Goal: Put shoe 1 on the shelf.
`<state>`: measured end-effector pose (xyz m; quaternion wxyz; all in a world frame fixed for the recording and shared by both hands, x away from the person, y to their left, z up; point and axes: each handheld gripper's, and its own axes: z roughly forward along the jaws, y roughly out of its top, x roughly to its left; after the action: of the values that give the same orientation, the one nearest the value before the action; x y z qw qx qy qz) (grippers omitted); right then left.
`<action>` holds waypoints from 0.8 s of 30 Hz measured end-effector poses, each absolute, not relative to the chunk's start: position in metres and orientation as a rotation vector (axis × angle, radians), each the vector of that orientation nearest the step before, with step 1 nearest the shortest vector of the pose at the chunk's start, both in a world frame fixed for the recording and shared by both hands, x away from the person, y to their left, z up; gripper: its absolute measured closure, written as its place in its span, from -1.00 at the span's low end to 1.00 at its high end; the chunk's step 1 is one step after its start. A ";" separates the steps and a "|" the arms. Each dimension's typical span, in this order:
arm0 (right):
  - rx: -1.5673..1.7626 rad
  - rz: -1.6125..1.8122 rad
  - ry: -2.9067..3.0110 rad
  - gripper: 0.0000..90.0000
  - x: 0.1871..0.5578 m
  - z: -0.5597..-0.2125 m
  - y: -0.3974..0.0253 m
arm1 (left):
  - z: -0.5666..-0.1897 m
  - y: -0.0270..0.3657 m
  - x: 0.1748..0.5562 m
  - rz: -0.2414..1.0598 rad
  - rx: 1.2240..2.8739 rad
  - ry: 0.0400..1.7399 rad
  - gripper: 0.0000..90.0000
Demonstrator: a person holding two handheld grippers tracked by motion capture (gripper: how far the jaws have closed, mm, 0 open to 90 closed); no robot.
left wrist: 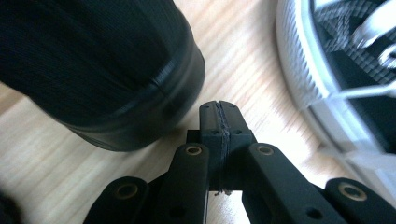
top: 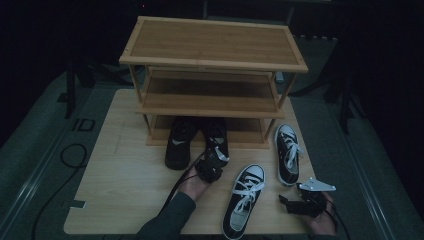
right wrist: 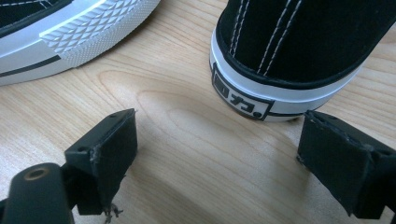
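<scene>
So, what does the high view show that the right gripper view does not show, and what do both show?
High view: a bamboo shoe rack, two all-black shoes at its foot, and the left tongs at the right one.

Right gripper view: its own open right tongs aimed at a sneaker heel label.

Both: the black-and-white sneakers on the wooden table.
</scene>
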<state>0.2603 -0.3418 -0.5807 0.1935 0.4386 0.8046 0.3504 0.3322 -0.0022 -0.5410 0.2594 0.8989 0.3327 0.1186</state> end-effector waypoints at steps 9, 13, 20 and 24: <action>1.230 0.983 2.258 -0.74 0.260 -0.581 -0.342 | -0.546 0.004 0.339 0.385 2.452 0.954 1.00; 1.231 0.984 2.257 -0.74 0.260 -0.581 -0.342 | -0.545 0.015 0.352 0.381 2.418 1.024 1.00; 1.232 0.984 2.257 -0.75 0.260 -0.581 -0.342 | -0.545 0.013 0.369 0.379 2.410 1.063 1.00; 1.230 0.983 2.258 -0.74 0.260 -0.581 -0.342 | -0.544 0.009 0.379 0.382 2.423 1.090 1.00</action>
<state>0.2603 -0.3418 -0.5807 0.1933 0.4385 0.8047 0.3504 0.3785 0.0090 -0.5439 0.2269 0.8792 0.3954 0.1387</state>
